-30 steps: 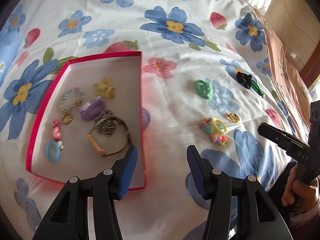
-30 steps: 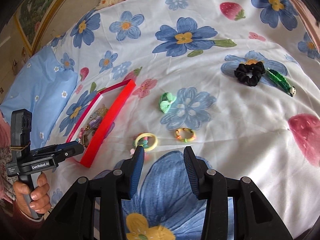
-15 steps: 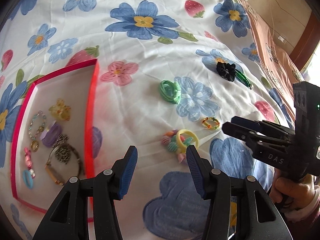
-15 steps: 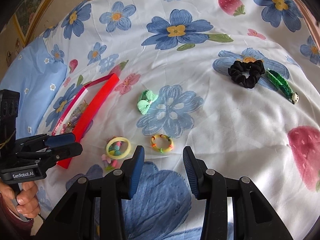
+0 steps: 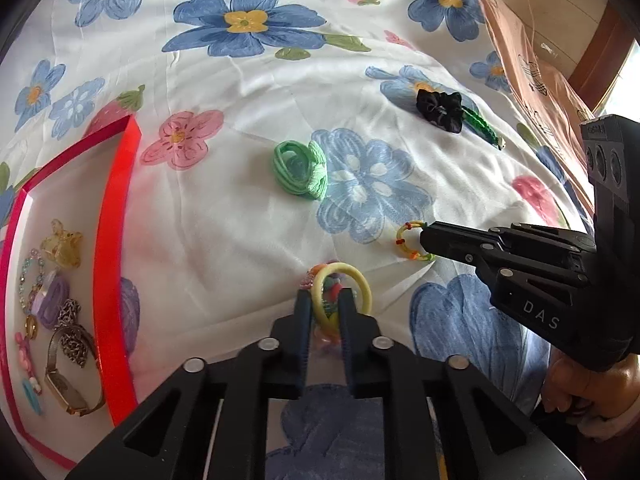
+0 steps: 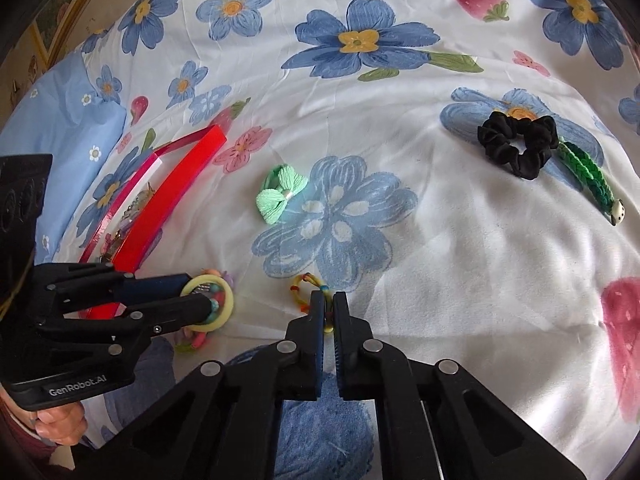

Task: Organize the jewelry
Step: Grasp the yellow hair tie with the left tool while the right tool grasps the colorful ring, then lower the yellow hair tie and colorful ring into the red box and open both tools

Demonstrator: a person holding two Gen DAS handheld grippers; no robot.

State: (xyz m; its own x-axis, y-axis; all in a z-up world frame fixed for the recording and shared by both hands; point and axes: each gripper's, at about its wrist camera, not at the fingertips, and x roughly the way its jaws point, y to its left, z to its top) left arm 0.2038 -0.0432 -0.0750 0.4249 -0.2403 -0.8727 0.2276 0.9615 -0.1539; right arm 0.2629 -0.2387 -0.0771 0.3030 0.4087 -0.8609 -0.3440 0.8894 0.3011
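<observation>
Both grippers have come down onto the bedsheet (image 5: 248, 208) since the earlier frames, and the jaws of each have just been closing on a hair tie.

Layout, left to right, relative to the red box (image 5: 116, 264):
- Inside the box: a watch (image 5: 68, 384), a chain and small clips.
- Just right of the box: the left gripper (image 5: 325, 312), clenched on the yellow tie (image 5: 362, 284) with its bead cluster.
- Further right: the right gripper (image 6: 329, 312), clenched on the thin multicolour tie (image 6: 304, 292).
- Beyond these, well clear of the box: a green bow tie (image 5: 300, 168), a black scrunchie (image 5: 438, 110) and a green braid (image 5: 480, 126) touching it.

Handling: both ties look light, soft and elastic. They will likely flex and dangle when lifted, not slip. Grip across one strand of the loop, as now. The beads on the yellow tie are the hard part; pinching them risks rolling out of the pads.
</observation>
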